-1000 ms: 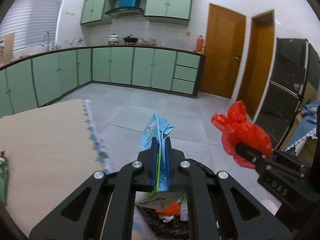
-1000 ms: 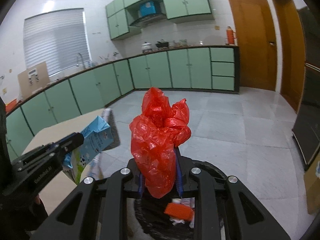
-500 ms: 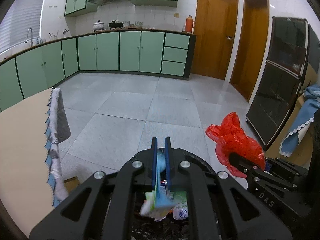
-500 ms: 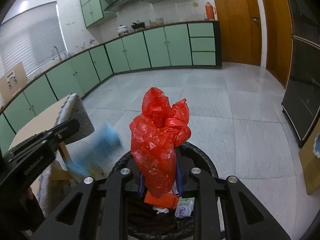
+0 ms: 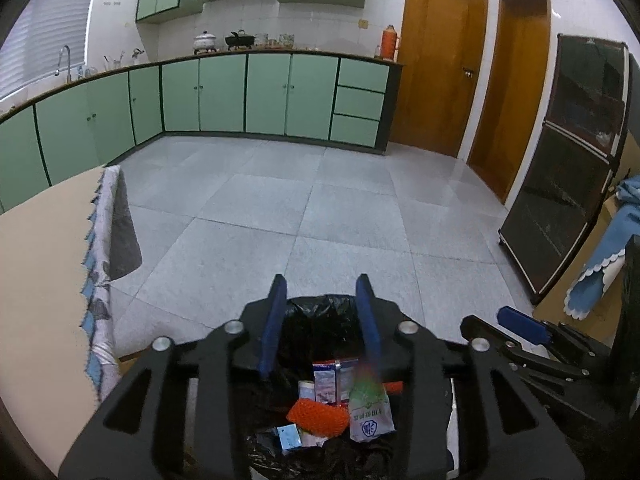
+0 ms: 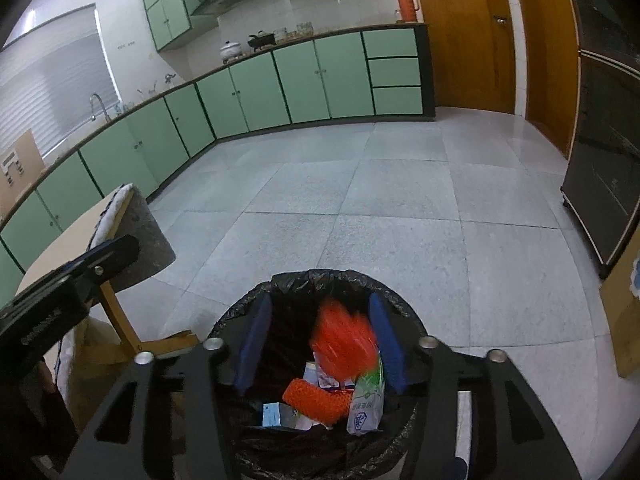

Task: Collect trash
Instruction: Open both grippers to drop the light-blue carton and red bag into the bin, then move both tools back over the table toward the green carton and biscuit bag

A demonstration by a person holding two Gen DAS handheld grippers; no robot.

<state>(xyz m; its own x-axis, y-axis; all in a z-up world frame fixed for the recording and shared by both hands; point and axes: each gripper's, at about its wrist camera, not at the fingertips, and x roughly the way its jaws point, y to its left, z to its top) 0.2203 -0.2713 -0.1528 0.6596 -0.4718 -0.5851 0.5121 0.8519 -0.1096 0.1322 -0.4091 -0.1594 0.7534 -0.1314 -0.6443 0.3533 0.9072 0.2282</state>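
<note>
A round bin with a black liner [image 6: 320,280] stands on the floor right under both grippers; it also shows in the left wrist view [image 5: 320,306]. My left gripper [image 5: 320,320] is open and empty above it. My right gripper [image 6: 318,340] is open; the red plastic bag [image 6: 344,340] is a blur falling between its fingers into the bin. In the bin lie an orange net [image 6: 314,398], a white and green packet [image 6: 366,404], a blue carton [image 5: 290,436] and other wrappers. The right gripper's fingertips [image 5: 520,326] show in the left wrist view.
A table with a beige top [image 5: 36,280] and a hanging cloth edge [image 5: 100,248] stands to the left. Its wooden leg [image 6: 120,320] is close to the bin. A dark glass cabinet [image 5: 572,200] and a cardboard box [image 6: 624,312] stand to the right. Grey tiled floor lies ahead.
Both grippers have opened over the bin. The blue carton dropped from the left gripper into the bin. The red bag has left the right gripper and is falling.
</note>
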